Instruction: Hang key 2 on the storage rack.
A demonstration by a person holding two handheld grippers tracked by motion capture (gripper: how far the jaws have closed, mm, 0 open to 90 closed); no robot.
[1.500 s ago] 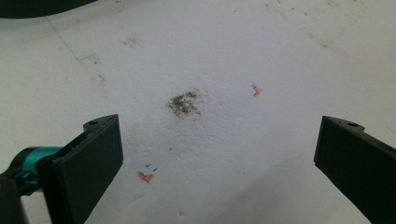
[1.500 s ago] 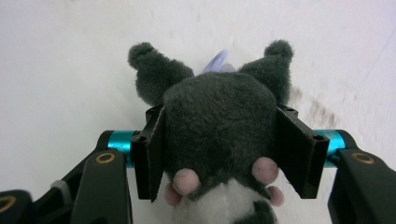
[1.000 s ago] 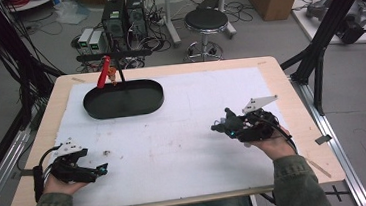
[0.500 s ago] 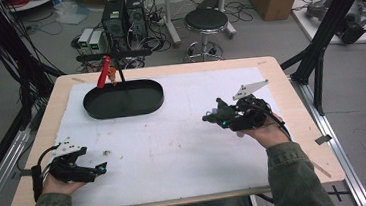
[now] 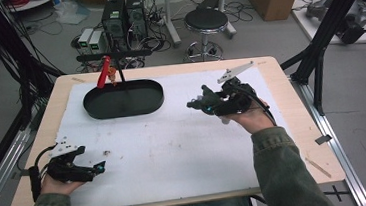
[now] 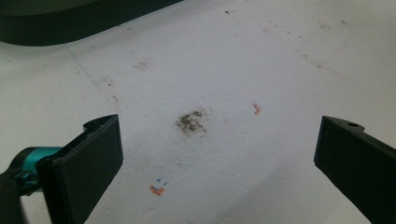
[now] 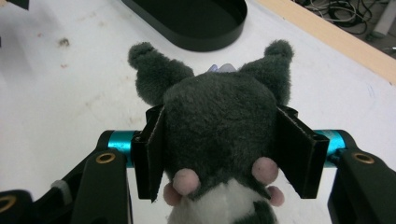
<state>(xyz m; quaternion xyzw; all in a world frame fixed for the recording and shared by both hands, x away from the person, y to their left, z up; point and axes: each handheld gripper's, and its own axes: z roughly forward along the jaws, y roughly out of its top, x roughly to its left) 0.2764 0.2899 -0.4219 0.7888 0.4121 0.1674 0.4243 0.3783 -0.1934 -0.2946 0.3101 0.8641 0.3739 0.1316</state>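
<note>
Tongs: 2 | right tongs (image 7: pixel 219 154) clamp 1 plush toy (image 7: pixel 217 126) | trays (image 5: pixel 123 99): 1

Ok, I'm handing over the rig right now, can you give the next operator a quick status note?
Right gripper: fingers shut on the grey plush toy, held above the white mat, to the right of the black oval tray.
Left gripper: open, nothing between its fingers, low over the mat near the table's front left.
Done: toy picked up.
Left: probably carry it to the tray, which looks empty, and release it there. A red-handled tool stands just behind the tray; keep clear of it.
</note>
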